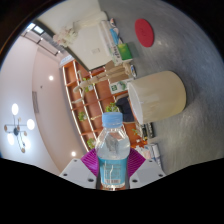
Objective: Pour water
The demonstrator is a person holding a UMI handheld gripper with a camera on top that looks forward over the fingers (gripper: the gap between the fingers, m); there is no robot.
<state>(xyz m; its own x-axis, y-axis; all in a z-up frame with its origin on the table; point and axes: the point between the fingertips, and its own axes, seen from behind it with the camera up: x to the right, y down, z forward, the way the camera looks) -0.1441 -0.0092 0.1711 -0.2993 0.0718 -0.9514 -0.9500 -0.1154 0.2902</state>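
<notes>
1. Gripper view, progress: the water bottle point(113, 150) is tipped well over, and so is the whole scene behind it, so the pour seems under way or about to start. Its blue cap point(113, 118) looks to be still on, which would have to come off first. A cream cup point(156, 96) lies just beyond the bottle's top, on the grey desk point(185, 60); no water stream shows.

2. Gripper view, gripper point(113, 163): its fingers are closed in on the bottle's lower body, the pink pads point(92, 158) pressing both sides. The bottle is held clear of the desk.
</notes>
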